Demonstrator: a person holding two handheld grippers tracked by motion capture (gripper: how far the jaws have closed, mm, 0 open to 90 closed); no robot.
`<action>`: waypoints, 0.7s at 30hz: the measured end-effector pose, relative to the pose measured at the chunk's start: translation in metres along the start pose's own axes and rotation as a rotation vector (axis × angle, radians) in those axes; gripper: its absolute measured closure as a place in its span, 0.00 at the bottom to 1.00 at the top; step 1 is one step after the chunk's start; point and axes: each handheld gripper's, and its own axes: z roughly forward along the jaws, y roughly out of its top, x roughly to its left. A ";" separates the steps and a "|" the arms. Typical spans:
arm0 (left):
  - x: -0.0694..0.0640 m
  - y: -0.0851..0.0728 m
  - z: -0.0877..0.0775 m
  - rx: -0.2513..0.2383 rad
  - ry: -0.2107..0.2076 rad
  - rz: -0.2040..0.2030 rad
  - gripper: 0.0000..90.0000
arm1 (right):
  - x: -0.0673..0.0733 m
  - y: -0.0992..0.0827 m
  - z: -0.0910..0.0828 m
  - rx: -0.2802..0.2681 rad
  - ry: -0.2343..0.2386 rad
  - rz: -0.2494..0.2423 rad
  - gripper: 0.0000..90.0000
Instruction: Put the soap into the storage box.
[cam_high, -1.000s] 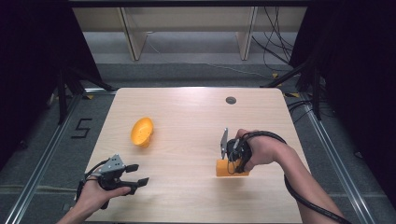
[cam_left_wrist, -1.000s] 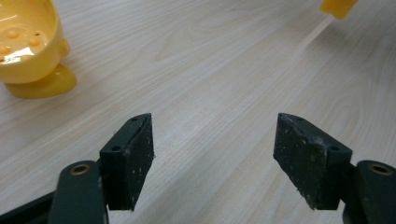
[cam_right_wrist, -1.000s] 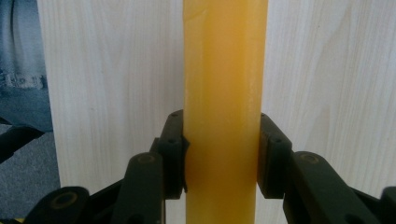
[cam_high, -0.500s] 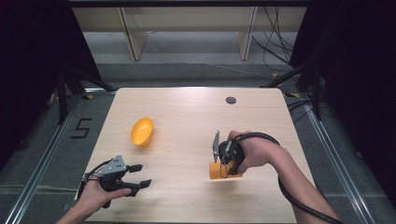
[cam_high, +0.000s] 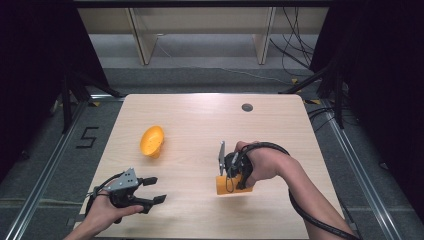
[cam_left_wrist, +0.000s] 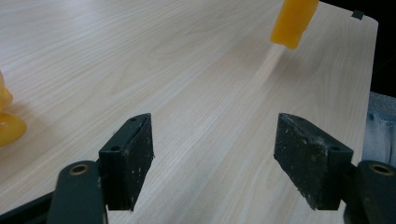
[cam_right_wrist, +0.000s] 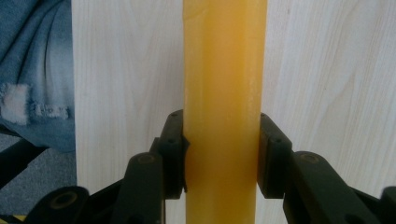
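A long yellow-orange block (cam_right_wrist: 224, 84) stands between the pads of my right gripper (cam_right_wrist: 220, 158), which is shut on its two sides. In the high view that gripper (cam_high: 231, 181) holds the block (cam_high: 234, 189) just over the table's right front part, gripped from above. An orange bowl-like piece (cam_high: 151, 141) lies on the left half of the table. My left gripper (cam_high: 157, 190) rests near the front left corner, open, pointing right. In the left gripper view its pads (cam_left_wrist: 128, 161) stand wide apart over bare wood, with the block (cam_left_wrist: 293, 21) far ahead and the orange piece (cam_left_wrist: 7, 123) at the left edge.
The light wooden table (cam_high: 200, 115) has a small dark round hole (cam_high: 247, 107) near its far right edge. A black cable (cam_high: 310, 210) trails along the right forearm. Dark floor and frame rails surround the table. Blue jeans (cam_right_wrist: 37, 70) show past the front edge.
My right hand has carried the block a little to the left and toward the front edge. The left gripper has stayed in place, still open.
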 end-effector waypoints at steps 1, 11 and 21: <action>-0.002 0.000 0.000 -0.001 0.004 -0.014 0.31 | 0.001 0.002 0.000 0.000 0.008 0.012 0.69; -0.010 0.012 -0.003 -0.064 -0.023 0.018 0.30 | 0.001 0.020 -0.004 -0.016 0.020 -0.026 0.69; -0.017 0.027 0.009 -0.058 -0.071 0.031 0.30 | -0.002 0.030 -0.004 -0.031 0.029 -0.027 0.69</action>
